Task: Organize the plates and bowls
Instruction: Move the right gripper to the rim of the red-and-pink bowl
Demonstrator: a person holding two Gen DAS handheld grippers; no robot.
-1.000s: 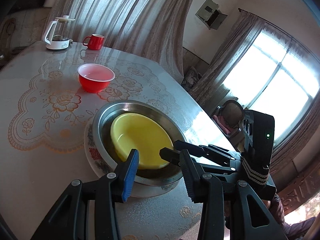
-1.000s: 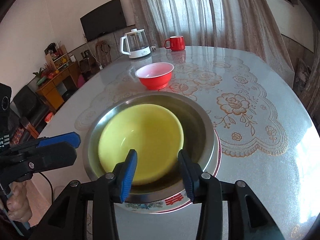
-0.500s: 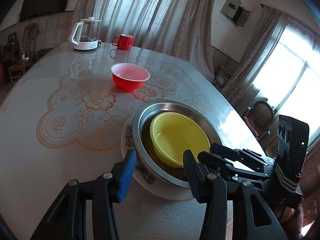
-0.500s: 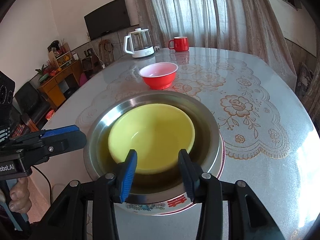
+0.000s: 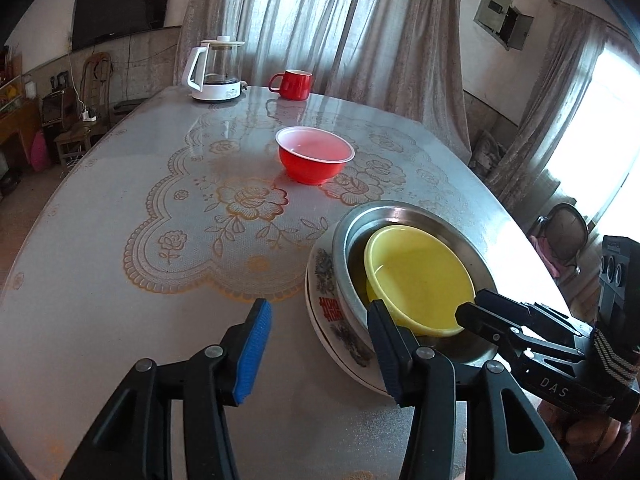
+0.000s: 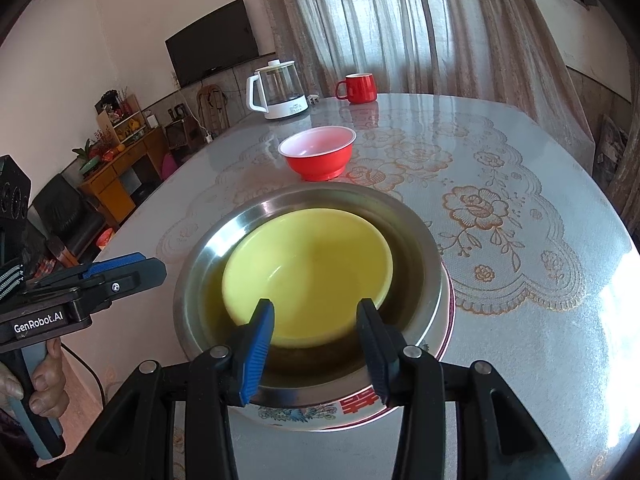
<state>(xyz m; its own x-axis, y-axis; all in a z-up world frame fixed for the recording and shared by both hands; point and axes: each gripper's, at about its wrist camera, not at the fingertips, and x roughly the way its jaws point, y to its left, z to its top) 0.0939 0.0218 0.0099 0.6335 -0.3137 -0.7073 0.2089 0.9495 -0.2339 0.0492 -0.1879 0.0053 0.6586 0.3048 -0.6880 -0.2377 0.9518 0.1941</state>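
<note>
Stack at the table's point(image 5: 100, 300) near edge: yellow bowl point(image 6: 308, 272) upright, mouth up, inside a steel basin point(image 6: 416, 240) on a printed plate point(image 5: 320, 304); round, no long axis. Open tabletop separates it from the red bowl point(image 5: 315, 160). Left gripper point(image 5: 320, 344), since a second ago swung off the stack, jaws apart over bare table. Right gripper point(image 6: 316, 340) unmoved, jaws apart, empty, over the basin's near rim.

Both wrist cameras look down at a slant along their own fingers, close over the near table point(image 5: 100, 300) edge. The left view faces the stacked yellow bowl point(image 5: 420, 276) from its left, the right view point(image 6: 308, 272) from straight above its rim. Both share the red bowl point(image 5: 315, 159), kettle point(image 6: 279, 90) and curtains.
</note>
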